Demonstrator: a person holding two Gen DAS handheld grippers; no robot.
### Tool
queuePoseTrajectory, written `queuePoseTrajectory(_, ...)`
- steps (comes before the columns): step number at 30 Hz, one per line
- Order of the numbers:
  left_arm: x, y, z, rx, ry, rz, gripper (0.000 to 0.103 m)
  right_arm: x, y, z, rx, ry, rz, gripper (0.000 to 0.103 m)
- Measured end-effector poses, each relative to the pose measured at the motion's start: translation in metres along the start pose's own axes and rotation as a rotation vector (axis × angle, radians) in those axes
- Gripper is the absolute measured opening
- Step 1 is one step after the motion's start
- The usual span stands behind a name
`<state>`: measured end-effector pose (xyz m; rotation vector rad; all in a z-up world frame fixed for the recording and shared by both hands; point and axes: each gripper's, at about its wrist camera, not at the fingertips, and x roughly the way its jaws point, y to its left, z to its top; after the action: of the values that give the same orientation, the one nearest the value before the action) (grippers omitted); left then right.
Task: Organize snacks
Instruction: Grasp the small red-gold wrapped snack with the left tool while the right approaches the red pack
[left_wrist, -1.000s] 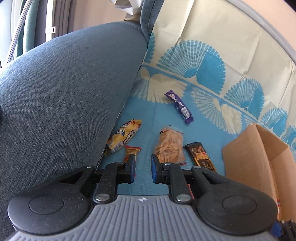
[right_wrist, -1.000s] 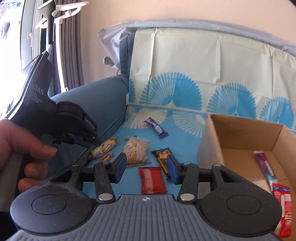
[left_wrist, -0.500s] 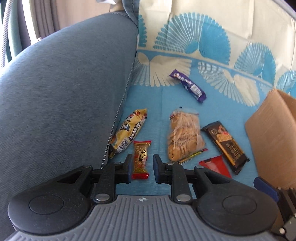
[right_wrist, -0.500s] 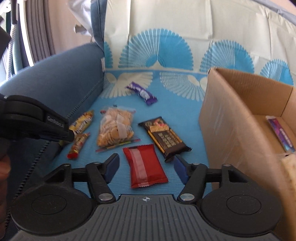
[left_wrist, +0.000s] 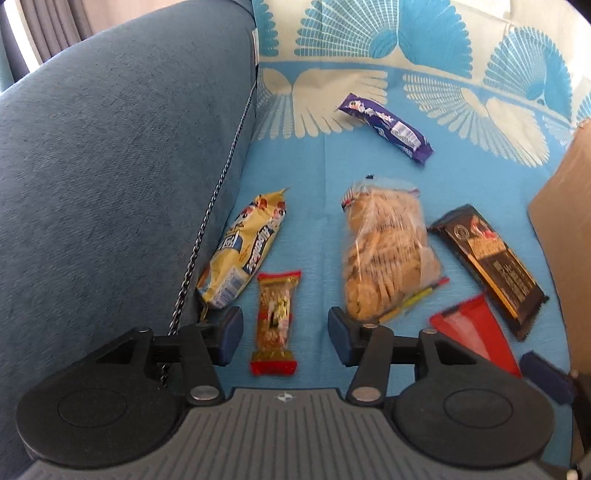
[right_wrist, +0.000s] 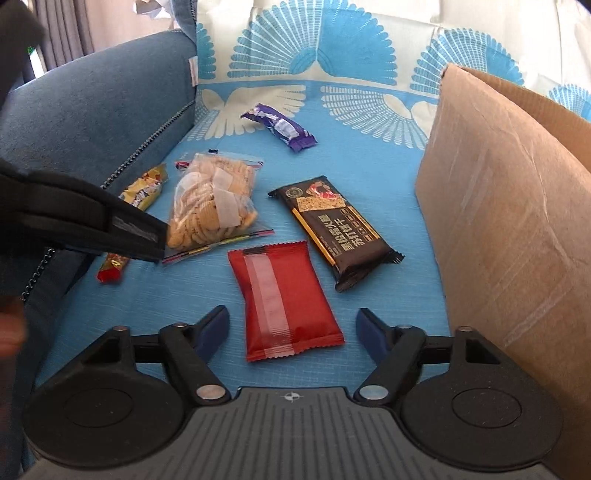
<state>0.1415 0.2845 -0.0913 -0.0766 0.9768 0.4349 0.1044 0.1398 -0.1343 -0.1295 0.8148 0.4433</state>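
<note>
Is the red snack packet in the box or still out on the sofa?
Out: the red packet lies flat on the blue cover, beside the cardboard box.

On the sofa seat (right_wrist: 369, 166) before you: biscuit bag (right_wrist: 212, 201) centre, chocolate bar (right_wrist: 280, 127) behind it, cardboard box (right_wrist: 509, 221) at right, armrest (right_wrist: 92, 122) at left.

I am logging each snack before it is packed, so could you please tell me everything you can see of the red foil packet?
The flat red foil packet is a sealed pillow pouch with crimped ends and a pale glossy strip running lengthwise. It lies flat on the blue patterned cloth, slightly angled, between the open right tongs, whose pads do not touch it. The dark brown biscuit bar lies just beyond its far right corner; whether they touch is unclear. In the left wrist view only its corner shows.
</note>
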Motion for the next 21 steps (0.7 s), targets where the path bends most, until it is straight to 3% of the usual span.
queuePoseTrajectory(1, 0.002, 0.001, 0.001, -0.012, -0.003, -0.004, 0.057, -0.001, 0.001, 0.000, -0.010, -0.007, 0.001, 0.057)
queuePoseTrajectory(7, 0.005, 0.005, 0.004, -0.058, 0.000, -0.023, 0.055, -0.005, 0.000, 0.000, -0.006, -0.025, 0.015, 0.047)
queuePoseTrajectory(11, 0.003, 0.006, 0.004, -0.061, -0.002, -0.047, 0.028, -0.013, -0.003, 0.002, 0.020, -0.066, 0.017, 0.045)
queuePoseTrajectory(12, 0.002, 0.005, 0.004, -0.057, -0.002, -0.051, 0.022, -0.016, -0.004, 0.003, 0.024, -0.074, 0.023, 0.039)
queuePoseTrajectory(13, 0.002, 0.004, 0.004, -0.050, -0.003, -0.053, 0.021, -0.019, -0.005, 0.003, 0.026, -0.078, 0.028, 0.024)
queuePoseTrajectory(16, -0.003, 0.002, 0.003, -0.041, -0.008, -0.065, 0.019, -0.026, -0.008, 0.005, 0.020, -0.076, 0.043, 0.016)
queuePoseTrajectory(21, -0.022, 0.003, -0.001, -0.053, -0.034, -0.105, 0.018, -0.034, -0.013, -0.001, 0.005, -0.058, 0.035, 0.016)
